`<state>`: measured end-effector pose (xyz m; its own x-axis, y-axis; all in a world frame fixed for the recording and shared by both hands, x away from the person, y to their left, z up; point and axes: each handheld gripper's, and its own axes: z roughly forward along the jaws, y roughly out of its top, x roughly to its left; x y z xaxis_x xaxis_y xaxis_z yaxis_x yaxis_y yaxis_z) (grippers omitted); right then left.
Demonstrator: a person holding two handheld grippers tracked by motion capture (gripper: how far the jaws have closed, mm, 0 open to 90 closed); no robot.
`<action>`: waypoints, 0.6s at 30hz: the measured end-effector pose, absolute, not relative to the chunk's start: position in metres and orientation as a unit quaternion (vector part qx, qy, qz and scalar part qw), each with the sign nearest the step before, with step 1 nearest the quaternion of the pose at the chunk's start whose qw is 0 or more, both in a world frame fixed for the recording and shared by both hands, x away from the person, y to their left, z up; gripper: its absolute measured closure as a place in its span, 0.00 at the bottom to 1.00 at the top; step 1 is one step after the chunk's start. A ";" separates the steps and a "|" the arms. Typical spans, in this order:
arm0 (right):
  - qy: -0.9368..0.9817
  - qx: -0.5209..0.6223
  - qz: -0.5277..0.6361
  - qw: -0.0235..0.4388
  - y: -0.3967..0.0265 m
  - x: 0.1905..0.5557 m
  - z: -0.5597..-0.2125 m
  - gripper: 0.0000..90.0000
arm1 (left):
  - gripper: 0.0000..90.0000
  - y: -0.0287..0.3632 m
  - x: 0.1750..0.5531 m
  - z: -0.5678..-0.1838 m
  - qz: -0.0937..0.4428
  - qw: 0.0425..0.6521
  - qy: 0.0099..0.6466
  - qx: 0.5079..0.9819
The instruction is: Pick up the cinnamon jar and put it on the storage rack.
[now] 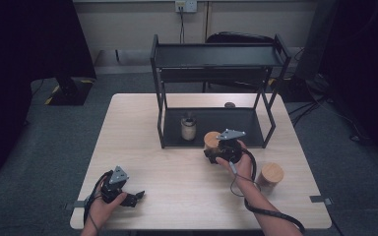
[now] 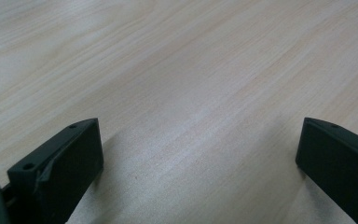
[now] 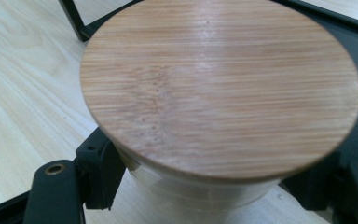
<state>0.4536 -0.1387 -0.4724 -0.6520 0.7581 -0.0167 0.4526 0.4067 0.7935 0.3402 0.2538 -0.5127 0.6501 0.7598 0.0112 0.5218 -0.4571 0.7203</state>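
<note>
Apparently midway: one glass jar with cork stopper (image 1: 188,127) stands on the black metal rack's (image 1: 163,98) bottom shelf; the right gripper (image 1: 225,149) clamps a bamboo-lidded glass jar (image 3: 221,84) at its near edge; another lidded jar (image 1: 270,174) waits on the light wooden table (image 1: 177,196), right; the left gripper (image 1: 128,198) rests wide, empty.

The person's left hand (image 1: 104,204) lay low at the near left, wrapped around the left gripper (image 1: 137,198), which pointed to the right with its jaws spread wide apart and nothing between them; in the left gripper view both black jaws stood far apart at the bottom corners. The right forearm (image 1: 270,216) reached forward from the bottom right, its cable looping beside the wrist. The right hand (image 1: 238,160) held the right gripper (image 1: 215,146) farther forward, its jaws closed against the sides of a bamboo-lidded jar (image 3: 221,86).
</note>
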 end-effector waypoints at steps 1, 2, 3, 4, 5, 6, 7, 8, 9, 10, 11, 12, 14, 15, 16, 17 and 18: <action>0.816 0.373 0.399 0.191 -0.139 0.455 -0.472 0.28 | 0.00 0.254 0.340 -0.513 0.168 0.353 0.383 0.837; 0.815 0.373 0.398 0.193 -0.139 0.456 -0.472 0.28 | 0.00 0.254 0.340 -0.513 0.168 0.353 0.383 0.837; 0.815 0.374 0.399 0.193 -0.139 0.457 -0.471 0.28 | 0.00 0.254 0.340 -0.513 0.168 0.353 0.383 0.837; 0.814 0.375 0.399 0.193 -0.139 0.458 -0.471 0.28 | 0.00 0.254 0.340 -0.513 0.168 0.353 0.383 0.837; 0.813 0.376 0.399 0.193 -0.139 0.459 -0.471 0.28 | 0.00 0.254 0.340 -0.513 0.168 0.353 0.383 0.837; 0.814 0.376 0.398 0.194 -0.139 0.460 -0.470 0.28 | 0.00 0.254 0.340 -0.513 0.168 0.353 0.383 0.837; 0.813 0.377 0.398 0.195 -0.139 0.461 -0.470 0.28 | 0.00 0.254 0.340 -0.513 0.168 0.353 0.383 0.837; 0.813 0.378 0.398 0.195 -0.139 0.462 -0.470 0.28 | 0.00 0.254 0.340 -0.513 0.168 0.353 0.383 0.837; 0.813 0.378 0.398 0.194 -0.138 0.462 -0.470 0.28 | 0.00 0.254 0.340 -0.513 0.168 0.353 0.383 0.837; 0.813 0.379 0.398 0.196 -0.138 0.463 -0.470 0.28 | 0.00 0.254 0.340 -0.513 0.168 0.353 0.383 0.837; 0.813 0.379 0.397 0.195 -0.138 0.464 -0.470 0.28 | 0.00 0.254 0.340 -0.513 0.168 0.353 0.383 0.837; 0.812 0.380 0.397 0.196 -0.138 0.465 -0.470 0.28 | 0.00 0.254 0.340 -0.513 0.168 0.353 0.383 0.837; 0.812 0.380 0.397 0.196 -0.138 0.466 -0.469 0.28 | 0.00 0.254 0.340 -0.513 0.168 0.353 0.383 0.837; 0.812 0.381 0.396 0.197 -0.138 0.468 -0.469 0.28 | 0.00 0.254 0.340 -0.513 0.168 0.353 0.383 0.837; 0.811 0.382 0.396 0.197 -0.137 0.469 -0.469 0.28 | 0.00 0.254 0.340 -0.513 0.168 0.353 0.383 0.837; 0.811 0.382 0.395 0.198 -0.137 0.470 -0.469 0.28 | 0.00 0.254 0.340 -0.513 0.168 0.353 0.383 0.837; 0.811 0.383 0.395 0.198 -0.137 0.470 -0.469 0.28 | 0.00 0.254 0.340 -0.513 0.168 0.353 0.383 0.837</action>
